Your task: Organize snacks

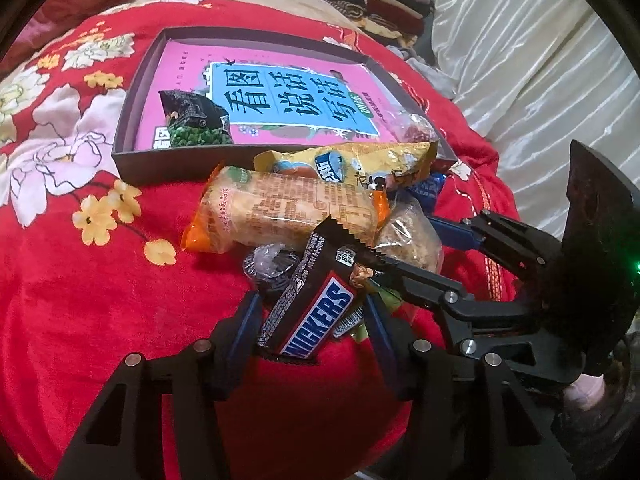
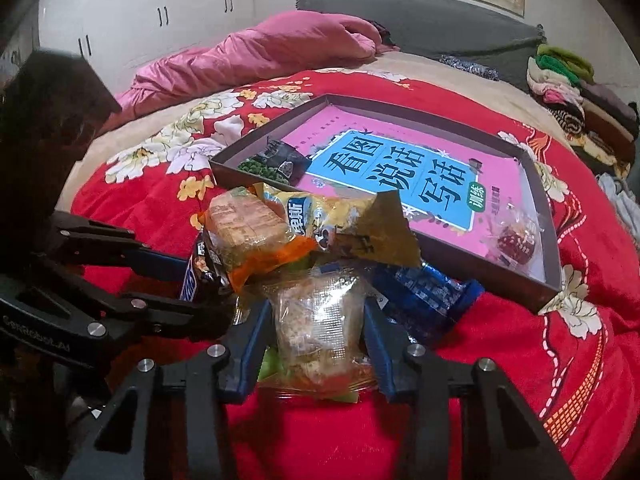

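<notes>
"SNICKERS", partly cut off, is read in white letters on blue on the chocolate bar (image 1: 308,316). Large Chinese characters, 看图说话写话, are printed on the blue panel of the pink book (image 2: 400,176), with 训练 on a green tag. Small print on other wrappers cannot be read.

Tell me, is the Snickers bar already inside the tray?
No, the Snickers bar lies on the red blanket between the left gripper's fingers, outside the tray.
</notes>
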